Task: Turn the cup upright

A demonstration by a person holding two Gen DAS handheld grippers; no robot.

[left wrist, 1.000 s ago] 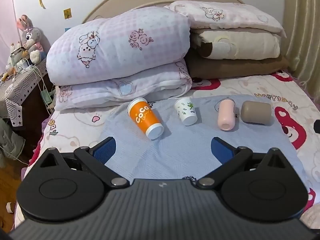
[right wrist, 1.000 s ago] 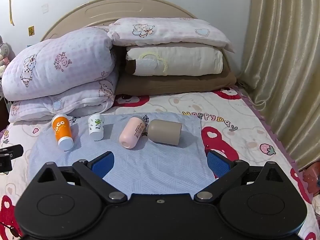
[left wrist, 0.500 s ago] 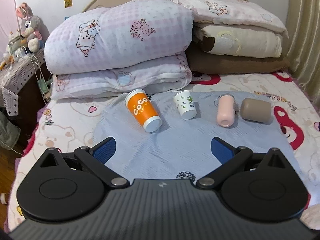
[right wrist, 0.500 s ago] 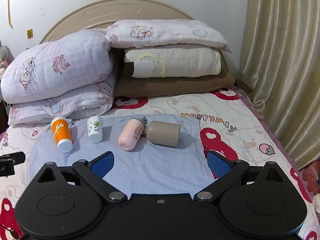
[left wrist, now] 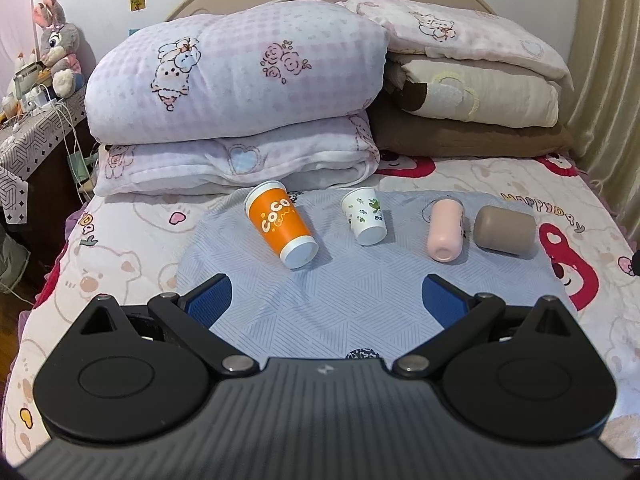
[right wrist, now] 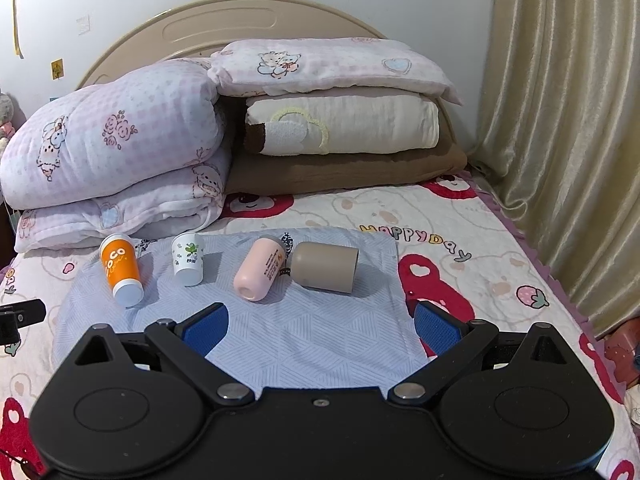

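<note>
You have nothing in hand yet — the left gripper (left wrist: 326,294) and the right gripper (right wrist: 320,326) both hover over the blue cloth (left wrist: 340,300) on the bed (right wrist: 460,216), jaws spread wide and empty. All four cups lie on their sides in a row: the orange cup (left wrist: 280,228), the white cup (left wrist: 364,216), the pink cup (right wrist: 260,270) and the brown cup (right wrist: 326,266) — the last two touching. None appears upright, so every flip remains to be done.

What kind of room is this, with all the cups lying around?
It looks like a bedroom. There is a bed with a curved headboard, folded quilts and pillows stacked against it, and a stuffed bunny on a side table. The cups, like the orange paper cup, lie on a blue cloth spread on the bed.
</note>
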